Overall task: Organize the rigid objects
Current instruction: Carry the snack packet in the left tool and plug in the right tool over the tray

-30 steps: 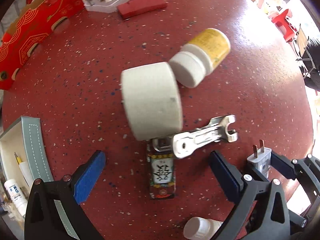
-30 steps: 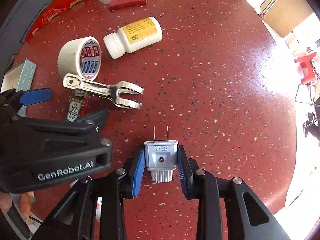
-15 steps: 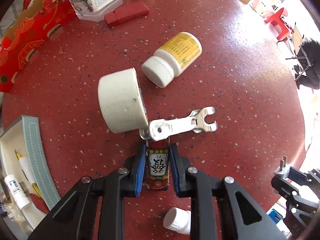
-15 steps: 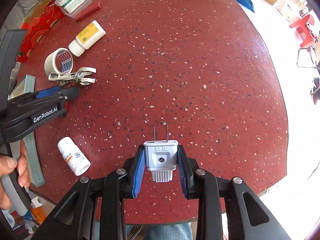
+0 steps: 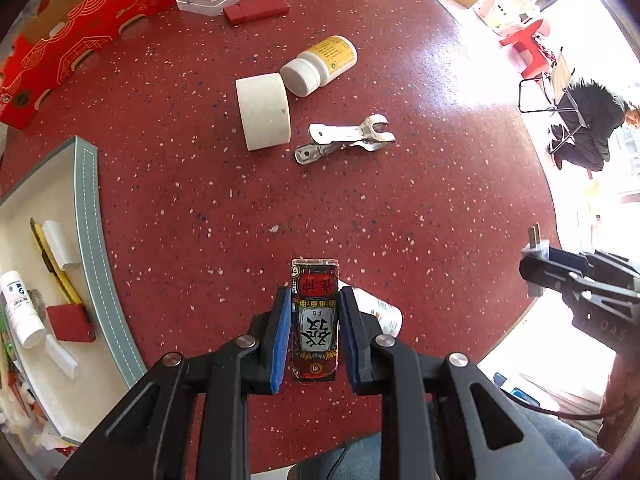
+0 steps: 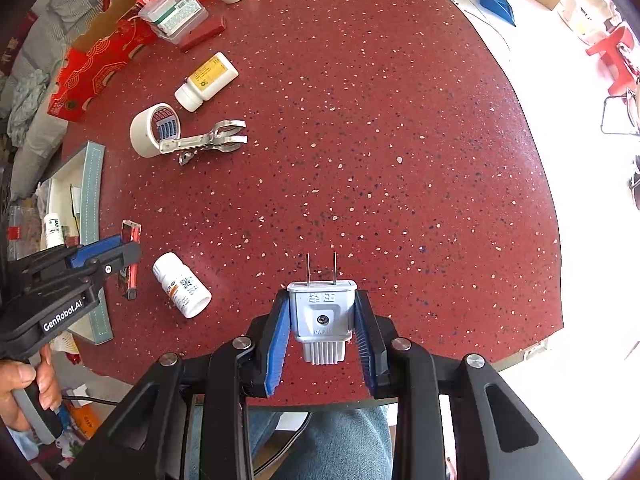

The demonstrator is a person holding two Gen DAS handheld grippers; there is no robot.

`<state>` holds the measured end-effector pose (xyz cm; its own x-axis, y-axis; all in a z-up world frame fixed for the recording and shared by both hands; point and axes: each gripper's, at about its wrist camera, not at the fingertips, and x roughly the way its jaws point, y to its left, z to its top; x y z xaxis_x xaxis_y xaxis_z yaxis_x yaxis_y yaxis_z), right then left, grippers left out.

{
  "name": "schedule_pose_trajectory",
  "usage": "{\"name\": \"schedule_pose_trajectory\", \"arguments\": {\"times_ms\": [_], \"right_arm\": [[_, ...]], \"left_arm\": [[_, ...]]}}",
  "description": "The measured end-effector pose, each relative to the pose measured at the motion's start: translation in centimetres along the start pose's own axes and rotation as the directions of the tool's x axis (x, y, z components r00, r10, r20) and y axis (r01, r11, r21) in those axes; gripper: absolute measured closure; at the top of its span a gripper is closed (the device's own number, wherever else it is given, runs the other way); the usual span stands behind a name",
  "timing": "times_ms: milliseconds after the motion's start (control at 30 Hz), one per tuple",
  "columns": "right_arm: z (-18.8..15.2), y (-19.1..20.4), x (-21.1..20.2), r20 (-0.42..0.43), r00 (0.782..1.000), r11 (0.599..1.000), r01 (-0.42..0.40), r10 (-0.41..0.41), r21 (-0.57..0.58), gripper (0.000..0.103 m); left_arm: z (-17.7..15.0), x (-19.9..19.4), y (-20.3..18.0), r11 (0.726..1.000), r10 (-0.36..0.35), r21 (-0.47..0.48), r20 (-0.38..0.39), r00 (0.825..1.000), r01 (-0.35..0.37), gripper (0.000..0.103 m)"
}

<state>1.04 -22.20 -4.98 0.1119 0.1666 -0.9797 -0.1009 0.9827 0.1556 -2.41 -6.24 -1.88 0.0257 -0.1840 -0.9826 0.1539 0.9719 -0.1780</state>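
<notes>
White "GenRobot.AI" on left gripper

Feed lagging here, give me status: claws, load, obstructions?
Left claw shut on lighter. Right claw shut on plug. Both off the table. Tray path clear.
</notes>
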Motion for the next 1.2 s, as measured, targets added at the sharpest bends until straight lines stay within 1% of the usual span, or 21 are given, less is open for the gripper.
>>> {"name": "schedule_pose_trajectory", "arguments": {"times_ms": [33,67,100,133,200,233,333,433,533,833,1000,1200], "right_arm": [[1.1,1.0,0.2,0.0,1.0,1.0,-0.002,0.002,-0.007,0.071],[1.3,1.2,0.2,0.0,1.0,1.0,-0.006,0.006,-0.014,0.071],[1.5,1.6,0.2,0.002,1.0,1.0,-0.007,0.007,-0.022,0.071],[1.6,1.9,0.1,0.005,1.0,0.999,-0.008,0.008,-0.032,0.071],[1.7,2.5,-0.1,0.016,1.0,0.998,-0.001,0.002,-0.057,0.071],[1.7,2.8,-0.2,0.021,1.0,0.998,0.005,-0.004,-0.068,0.071],[1.6,3.6,-0.5,0.032,0.999,0.995,0.018,-0.015,-0.1,0.071],[1.2,4.4,-0.8,0.045,0.998,0.989,0.045,-0.039,-0.142,0.071],[1.0,5.0,-0.9,0.055,0.997,0.982,0.064,-0.055,-0.177,0.071],[0.7,5.5,-0.6,0.044,0.998,0.978,0.06,-0.052,-0.198,0.071],[0.6,5.1,-0.4,0.03,0.998,0.979,0.058,-0.053,-0.197,0.071],[0.8,5.6,0.0,0.006,0.997,0.967,0.071,-0.072,-0.243,0.071]], "left_arm": [[-0.2,-0.6,0.2,1.0,-0.001,0.008,0.0,1.0,0.001,0.078],[-0.7,-0.9,0.1,1.0,-0.002,0.016,0.001,1.0,0.002,0.078],[0.2,-0.7,1.2,1.0,-0.005,0.021,0.001,1.0,0.005,0.078],[-0.2,-1.0,1.2,1.0,-0.01,0.027,0.001,1.0,0.01,0.078],[0.9,-0.6,1.4,0.999,-0.011,0.041,0.001,1.0,0.011,0.078],[0.7,-0.8,1.5,0.999,-0.009,0.051,0.004,1.0,0.008,0.078],[0.9,-0.9,1.7,0.997,0.005,0.072,0.018,1.0,-0.006,0.078],[1.2,-0.6,1.7,0.997,0.018,0.068,0.03,0.999,-0.02,0.078],[1.4,-0.4,1.8,0.998,0.015,0.057,0.033,0.999,-0.017,0.078],[1.1,-0.6,1.6,0.996,0.013,0.083,0.028,1.0,-0.015,0.078],[0.8,-0.6,1.5,0.998,-0.005,0.069,0.032,0.999,0.003,0.078],[0.2,-0.6,1.7,0.999,-0.043,0.023,0.047,0.998,0.042,0.078]]}}
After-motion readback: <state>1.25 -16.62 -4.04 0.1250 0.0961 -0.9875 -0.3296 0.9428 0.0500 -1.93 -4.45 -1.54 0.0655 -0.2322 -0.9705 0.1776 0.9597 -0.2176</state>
